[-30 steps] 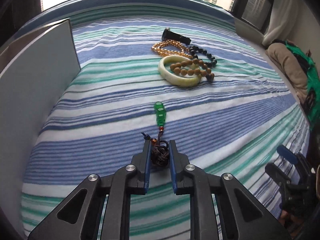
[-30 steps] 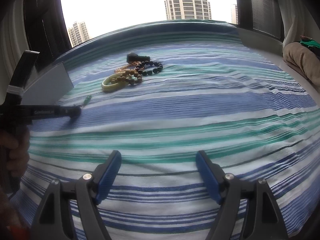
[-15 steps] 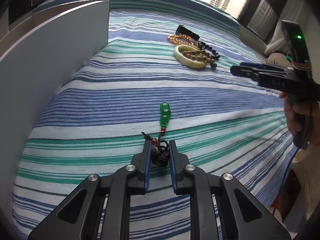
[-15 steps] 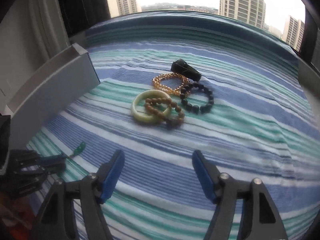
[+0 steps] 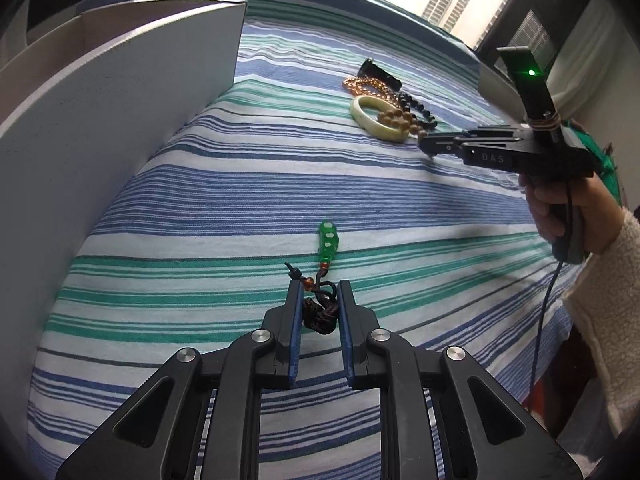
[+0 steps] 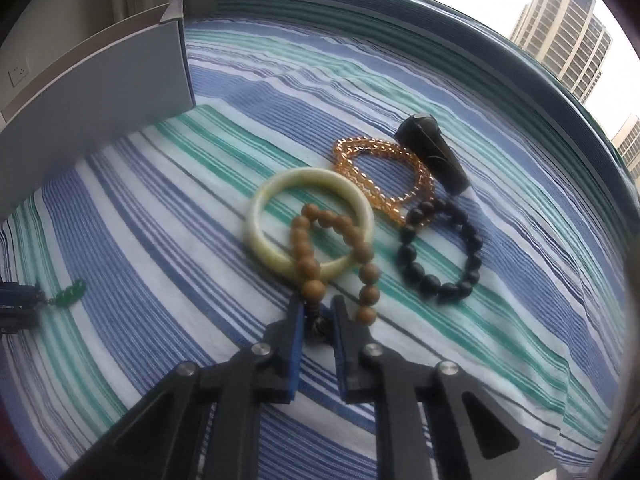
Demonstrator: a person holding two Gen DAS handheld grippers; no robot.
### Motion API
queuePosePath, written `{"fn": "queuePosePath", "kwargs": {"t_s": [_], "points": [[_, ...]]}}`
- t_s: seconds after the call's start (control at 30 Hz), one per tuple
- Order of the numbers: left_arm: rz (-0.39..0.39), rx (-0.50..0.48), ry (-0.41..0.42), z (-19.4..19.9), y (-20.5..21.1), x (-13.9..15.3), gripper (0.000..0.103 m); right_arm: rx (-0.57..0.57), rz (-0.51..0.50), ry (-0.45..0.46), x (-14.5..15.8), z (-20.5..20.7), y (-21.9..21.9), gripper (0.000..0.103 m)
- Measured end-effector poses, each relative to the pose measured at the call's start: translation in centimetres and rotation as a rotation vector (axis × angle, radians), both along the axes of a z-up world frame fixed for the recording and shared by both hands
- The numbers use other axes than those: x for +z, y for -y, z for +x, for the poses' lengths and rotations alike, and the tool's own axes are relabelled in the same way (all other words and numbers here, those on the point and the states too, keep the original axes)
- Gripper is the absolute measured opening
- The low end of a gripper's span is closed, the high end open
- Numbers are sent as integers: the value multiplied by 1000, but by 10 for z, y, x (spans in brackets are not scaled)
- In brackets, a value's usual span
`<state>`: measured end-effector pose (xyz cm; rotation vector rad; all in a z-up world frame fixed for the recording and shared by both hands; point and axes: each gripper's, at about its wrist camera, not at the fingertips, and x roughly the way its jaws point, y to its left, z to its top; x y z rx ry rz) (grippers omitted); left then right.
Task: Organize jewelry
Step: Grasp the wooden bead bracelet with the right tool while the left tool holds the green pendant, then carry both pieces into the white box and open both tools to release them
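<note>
Bed covered in blue, green and white striped cloth (image 6: 500,300). Lying on it: pale green jade bangle (image 6: 262,236), brown wooden bead bracelet (image 6: 308,266) overlapping bangle, amber bead bracelet (image 6: 348,172), black bead bracelet (image 6: 474,246), black tapered object (image 6: 434,152). Green carved pendant on dark knotted cord (image 5: 328,242) well apart. Grey open box (image 6: 100,96) at left.

Blue-green-white striped cloth (image 6: 500,280); pale-green bangle (image 6: 272,200) (pendant (image 5: 328,240) bright green).
</note>
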<state>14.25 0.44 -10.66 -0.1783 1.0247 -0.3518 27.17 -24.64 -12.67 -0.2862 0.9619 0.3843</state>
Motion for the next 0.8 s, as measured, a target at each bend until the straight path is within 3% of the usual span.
{"fn": "queuePosePath", "kwargs": {"t_s": [0.13,0.37,0.5,0.67,0.8], "points": [[-47,21,25,-11,-16,26,15,-56,246,-17,35,-33,20,14],[-113,75,106,-38,-52,83,15,-23,429,-7,86,-77,6,14],[-110,117,183,-55,-86,126,15,53,467,35,126,-93,-31,14],[-67,242,274,-67,-153,177,15,172,526,117,183,-92,-101,14],[12,372,307,-69,-206,189,15,254,569,148,211,-77,-163,14]]}}
